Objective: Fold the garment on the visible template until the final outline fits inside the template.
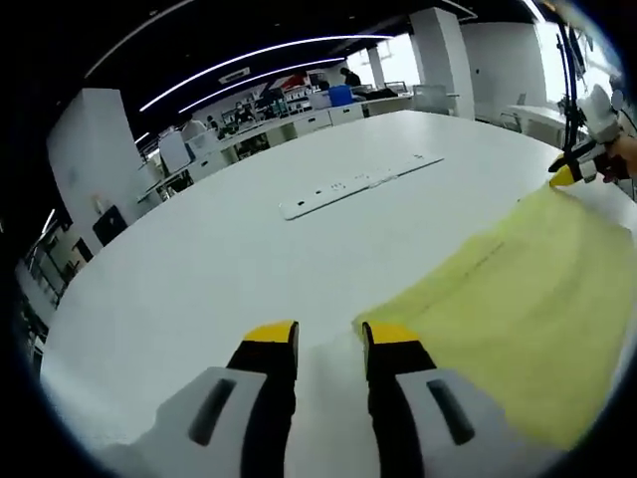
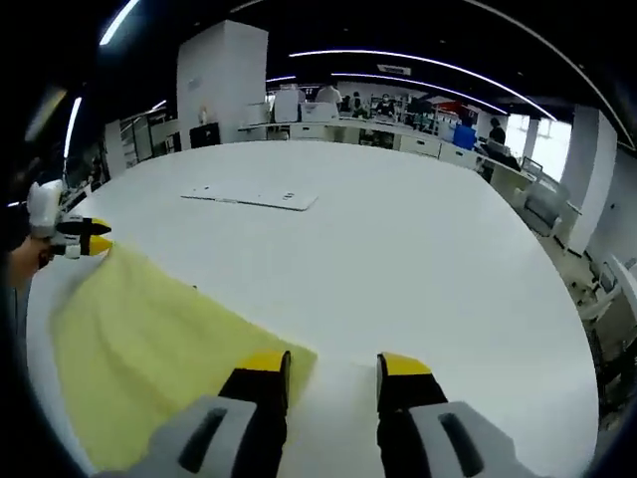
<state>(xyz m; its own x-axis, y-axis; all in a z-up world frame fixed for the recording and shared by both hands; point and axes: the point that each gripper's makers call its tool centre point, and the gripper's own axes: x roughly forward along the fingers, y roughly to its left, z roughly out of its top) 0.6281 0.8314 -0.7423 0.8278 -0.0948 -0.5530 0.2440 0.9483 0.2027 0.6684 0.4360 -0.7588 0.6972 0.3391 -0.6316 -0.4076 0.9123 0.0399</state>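
Both tongs are sitting wide apart, holding nothing: left gripper (image 1: 329,337), right gripper (image 2: 335,366). Yellow garment (image 1: 518,309) is lying flat on the white table (image 1: 229,259), at 3 o'clock of the left tongs. I think folding is just starting; next, each one needs to pinch a near corner. White strip (image 1: 358,182) is lying far off.
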